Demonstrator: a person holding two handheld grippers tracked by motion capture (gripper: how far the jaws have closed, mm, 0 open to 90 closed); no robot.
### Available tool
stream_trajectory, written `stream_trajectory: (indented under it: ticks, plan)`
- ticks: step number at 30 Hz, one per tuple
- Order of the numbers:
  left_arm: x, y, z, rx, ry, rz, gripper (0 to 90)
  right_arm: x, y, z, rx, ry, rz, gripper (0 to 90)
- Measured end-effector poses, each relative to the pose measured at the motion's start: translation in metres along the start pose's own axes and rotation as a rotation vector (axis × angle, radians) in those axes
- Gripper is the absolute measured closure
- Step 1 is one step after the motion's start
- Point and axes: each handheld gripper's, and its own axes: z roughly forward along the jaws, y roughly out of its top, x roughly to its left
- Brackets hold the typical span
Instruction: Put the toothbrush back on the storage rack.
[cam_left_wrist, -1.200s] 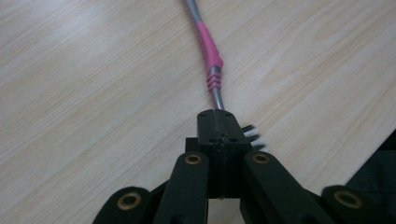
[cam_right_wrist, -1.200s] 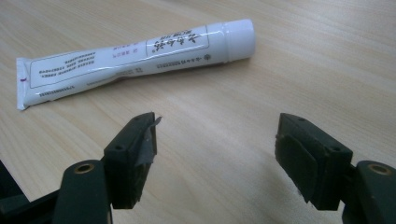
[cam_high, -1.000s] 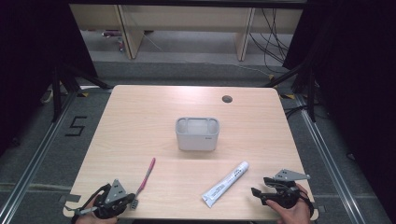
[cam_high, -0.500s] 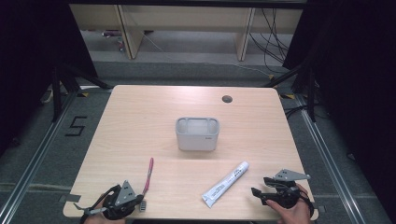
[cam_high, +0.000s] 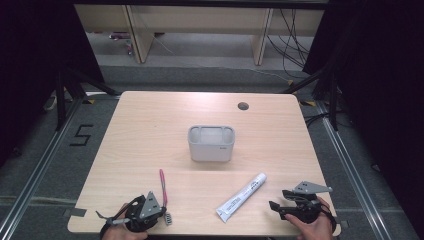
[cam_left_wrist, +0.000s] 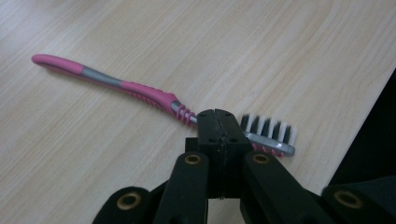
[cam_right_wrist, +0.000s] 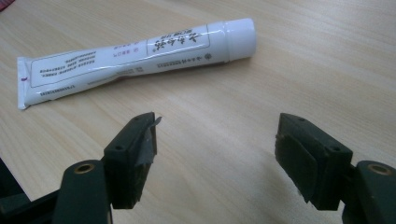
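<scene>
The left hand-held gripper (cam_high: 159, 216) sits at the near left corner of the surface (cam_high: 150, 130), low over the wood, and its jaws are pressed fully together. In the left gripper view they meet over the neck of the pink toothbrush (cam_left_wrist: 140, 91), between the ribbed pink grip and the bristled head; whether the pads actually pinch the neck or merely lie closed on top of it I cannot tell from that angle. The toothbrush lies flat, bristles up, its head close to the near edge and its handle running away across the surface toward the middle.

The right hand-held gripper (cam_high: 278, 199) rests at the near right corner, held in the person's hand (cam_high: 312, 227), with its jaws standing wide apart and nothing between them. In the right gripper view there is only bare wood in the gap. Just beyond its fingertips, apart from them, lies the white toothpaste tube (cam_right_wrist: 126, 58), flat on the surface, its cap end toward the middle of the surface and its crimped end toward the near edge.

Farther in, about the centre of the surface, stands a grey rectangular holder (cam_high: 211, 143), upright, well apart from both the toothbrush and the tube. A small round cable hole (cam_high: 243, 106) shows near the far edge
</scene>
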Motion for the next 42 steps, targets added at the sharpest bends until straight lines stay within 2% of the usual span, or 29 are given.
stream_trajectory:
  ticks: [3,4,5,6,8,9,11,14,15,18,19,20,25,26,28,29,30,31,33,36,37,42]
  plan:
    - [0.0,0.003,0.003,-0.004,0.001,0.008,89.4,0.0,0.0,0.0,-0.004,0.001,0.0,30.2]
    - [0.0,0.003,0.003,-0.004,0.001,0.008,89.4,-0.003,0.001,0.0,-0.012,-0.009,-0.032,30.2]
    - [-0.001,0.005,0.004,-0.002,-0.003,0.009,89.3,0.0,0.0,0.0,-0.004,0.001,-0.002,30.2]
    - [-0.001,0.007,0.006,-0.004,-0.001,0.014,89.3,-0.002,0.0,0.0,-0.008,-0.001,-0.018,30.2]
    - [-0.001,0.008,0.007,-0.005,-0.002,0.011,89.4,-0.002,0.0,0.001,-0.018,0.009,-0.016,30.2]
    - [-0.002,0.009,0.008,-0.004,-0.002,0.009,89.4,-0.001,0.001,0.0,-0.008,-0.002,-0.008,30.2]
    - [-0.002,0.011,0.011,-0.007,-0.009,0.016,89.4,-0.003,0.001,-0.001,-0.012,-0.01,-0.027,30.2]
    - [-0.004,0.015,0.014,-0.001,-0.016,0.014,89.3,-0.003,0.0,0.0,-0.015,-0.006,-0.016,30.2]
    - [-0.005,0.018,0.017,-0.002,-0.017,0.012,89.3,-0.001,0.0,0.0,-0.017,0.008,0.004,30.2]
    - [-0.006,0.023,0.021,-0.008,-0.015,0.021,89.4,-0.001,0.0,0.0,-0.01,0.005,0.0,30.2]
    - [-0.005,0.024,0.023,-0.006,-0.016,0.026,89.4,-0.003,0.001,0.0,-0.019,-0.003,-0.029,30.2]
    - [-0.006,0.026,0.024,-0.01,-0.014,0.026,89.4,-0.001,0.0,0.001,-0.016,0.01,0.004,30.2]
    - [-0.007,0.035,0.03,-0.012,-0.011,0.041,89.4,-0.003,0.0,0.0,-0.018,-0.001,-0.015,30.2]
    - [-0.007,0.037,0.031,-0.01,-0.012,0.043,89.4,-0.002,0.0,0.0,-0.015,0.011,0.005,30.2]
    - [-0.007,0.043,0.037,-0.02,-0.017,0.047,89.4,-0.001,0.0,0.0,-0.017,0.012,0.006,30.3]
    - [-0.007,0.043,0.037,-0.02,-0.017,0.047,89.4,-0.002,0.0,-0.001,-0.018,0.005,0.001,30.3]
    - [-0.007,0.047,0.041,-0.023,-0.019,0.048,89.4,-0.004,0.001,-0.001,-0.015,-0.007,-0.024,30.3]
    - [-0.007,0.048,0.043,-0.019,-0.016,0.051,89.4,-0.003,0.0,-0.001,-0.009,0.006,0.006,30.2]
    - [-0.007,0.05,0.045,-0.02,-0.016,0.051,89.4,-0.004,0.0,-0.001,-0.013,0.004,-0.006,30.3]
    - [-0.005,0.057,0.05,-0.027,-0.016,0.058,89.4,-0.004,0.0,-0.002,-0.01,-0.002,0.002,30.2]
    - [-0.004,0.059,0.05,-0.014,-0.01,0.062,89.3,-0.005,0.0,-0.003,-0.01,-0.012,-0.016,30.3]
    - [0.002,0.065,0.055,-0.025,-0.009,0.062,89.4,-0.005,0.0,-0.003,-0.01,-0.012,-0.018,30.3]
